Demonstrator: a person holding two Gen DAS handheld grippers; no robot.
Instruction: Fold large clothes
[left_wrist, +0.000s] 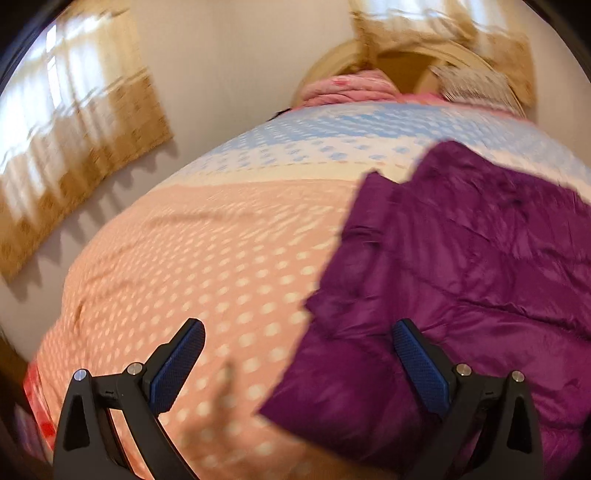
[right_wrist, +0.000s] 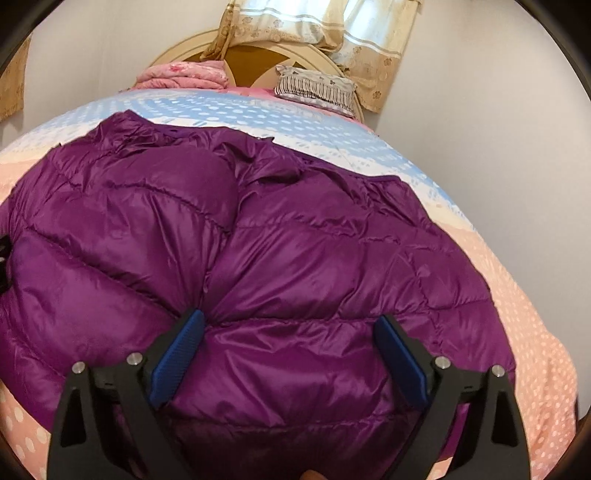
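the right gripper (right_wrist: 290, 325) is held wide open above the purple down jacket (right_wrist: 258, 240), nothing being gripped between its blue pads (right_wrist: 177, 360). the left gripper (left_wrist: 299, 334) is likewise spread wide and empty, hung over the jacket's left edge and the dotted bedspread (left_wrist: 184, 266). the jacket is laid spread and rumpled across the bed. folded pink bedding (right_wrist: 181, 75) and a striped pillow (right_wrist: 314, 88) are seen by the headboard (right_wrist: 258, 55), under curtains (right_wrist: 362, 40).

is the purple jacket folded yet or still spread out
Spread out: the purple jacket lies open and rumpled across the bed cover, no neat fold visible; both grippers are open above it.
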